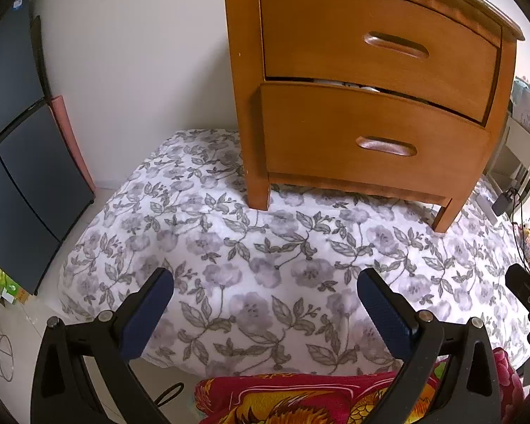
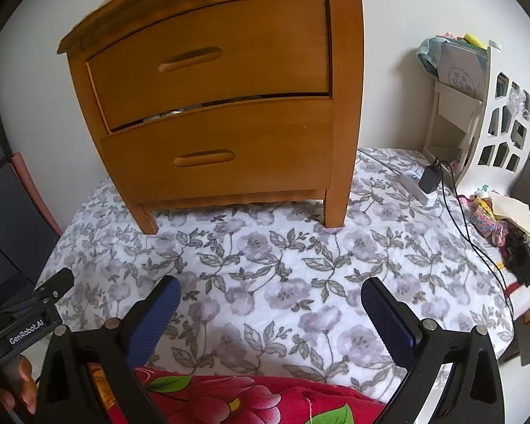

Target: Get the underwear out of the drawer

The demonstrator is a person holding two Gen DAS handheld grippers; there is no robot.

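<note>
Surroundings: a wooden nightstand (image 1: 371,81) is stood on a floral bedspread (image 1: 265,265), towards its far edge against the pale wall; a dark cabinet (image 1: 21,162) is seen off the bedspread's left edge; a white shelf unit (image 2: 477,116) is seen at its far right corner; a white power strip (image 2: 418,185) with a black charger (image 2: 430,178) plugged in lies near that corner, its cable trailed along the right edge; a red patterned blanket (image 2: 229,399) is laid over the near edge.
In the way: nothing is seen between the grippers and the nightstand; both drawer fronts are nearly shut.
Drawers: the upper drawer (image 1: 378,42) and lower drawer (image 1: 371,148) each carry a recessed handle; a narrow gap is left above the lower drawer.
Underwear: it cannot be made out as such; only a pale item (image 1: 349,85) is glimpsed through that gap, inside the lower drawer.
Left gripper (image 1: 265,304): jaws spread wide, nothing held; it is poised over the bedspread's near edge.
Right gripper (image 2: 270,312): jaws likewise spread, empty, beside the left one.
Writing: "GenRobot.AI" is read on the left gripper's body in the right wrist view; a round stamp on a box in the shelf unit is too small to read.
</note>
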